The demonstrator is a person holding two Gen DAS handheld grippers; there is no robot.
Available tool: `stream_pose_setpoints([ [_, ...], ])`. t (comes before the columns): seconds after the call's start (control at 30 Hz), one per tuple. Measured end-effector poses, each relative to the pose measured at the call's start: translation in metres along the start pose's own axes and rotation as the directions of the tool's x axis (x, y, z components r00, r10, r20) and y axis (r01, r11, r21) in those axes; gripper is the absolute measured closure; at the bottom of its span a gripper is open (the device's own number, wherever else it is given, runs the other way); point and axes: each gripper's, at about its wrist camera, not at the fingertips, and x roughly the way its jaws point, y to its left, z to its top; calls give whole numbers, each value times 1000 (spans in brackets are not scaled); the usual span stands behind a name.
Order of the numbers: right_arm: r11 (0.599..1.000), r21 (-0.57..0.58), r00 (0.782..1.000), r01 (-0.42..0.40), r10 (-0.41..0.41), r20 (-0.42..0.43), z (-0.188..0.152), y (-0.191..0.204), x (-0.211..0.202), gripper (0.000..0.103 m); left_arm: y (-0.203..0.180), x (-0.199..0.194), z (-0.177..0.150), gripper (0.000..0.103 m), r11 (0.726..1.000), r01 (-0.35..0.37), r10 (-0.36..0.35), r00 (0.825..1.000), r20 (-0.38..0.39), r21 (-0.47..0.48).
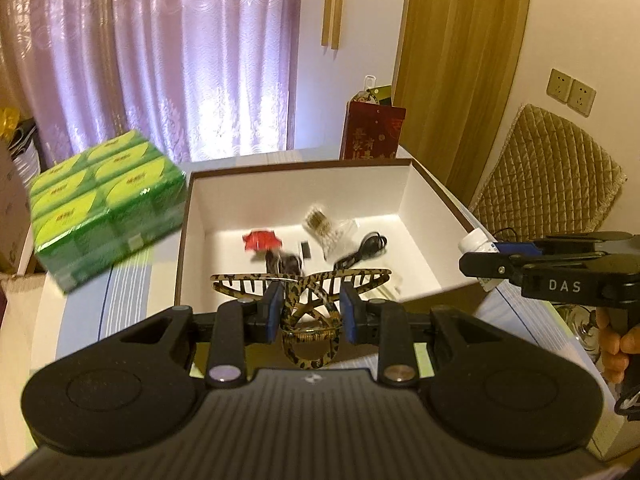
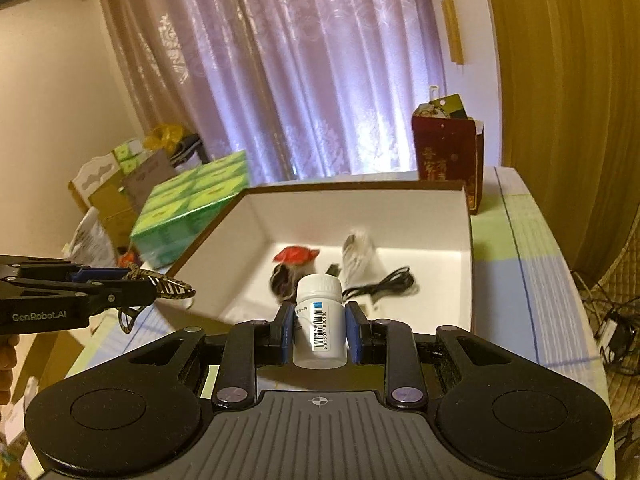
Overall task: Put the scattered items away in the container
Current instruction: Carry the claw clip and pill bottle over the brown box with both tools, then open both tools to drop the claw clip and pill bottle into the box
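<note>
Over the near edge of the white box (image 1: 416,208), both grippers are hanging with something in their grasp. The left gripper (image 1: 309,309) is pinching a leopard-patterned hair claw (image 1: 308,300) between its blue pads, jaws drawn in tight on the clip's hinge part, the toothed wings spreading wide just above the box's front rim. The right gripper (image 2: 318,330) is squeezing a white pill bottle (image 2: 319,322), barcode label facing up, cap pointing toward the box; its jaws are narrowed onto the bottle's sides. From the left camera the right gripper (image 1: 486,258) is showing at the box's right edge, with a hand (image 1: 616,344) wrapped on its handle.

Inside the box, things are already lying on the floor: a red wrapped item (image 2: 295,255), a dark blurred object (image 2: 282,280) beside it, a small black piece (image 1: 305,249), a clear bag (image 1: 326,228) with something brownish in it, and a coiled black cable (image 2: 384,286).

Left of the box a green shrink-wrapped pack of cartons (image 1: 108,204) is sitting on the striped tablecloth (image 1: 92,312), touching or nearly touching the box wall. Behind the box a dark red gift bag (image 2: 448,160) is standing upright before the purple curtains (image 1: 168,60).
</note>
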Motion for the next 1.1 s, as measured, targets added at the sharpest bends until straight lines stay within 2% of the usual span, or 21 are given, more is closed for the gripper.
stream_pose_setpoints([
  [0.23,998,3,995,64,-63,-71,14,-26,47,73,14,51,25,78,996,-20,25,998,-56,82],
  [0.5,989,-43,978,138,-143,-153,17,-50,88,73,25,103,33,78,992,-11,27,991,-131,123],
  [0.77,960,-197,958,199,-233,-168,15,-42,118,73,28,139,34,78,992,18,4,984,-176,121],
  [1.1,947,-231,953,222,-261,-153,20,-44,131,73,37,159,40,78,994,20,1,983,-186,111],
])
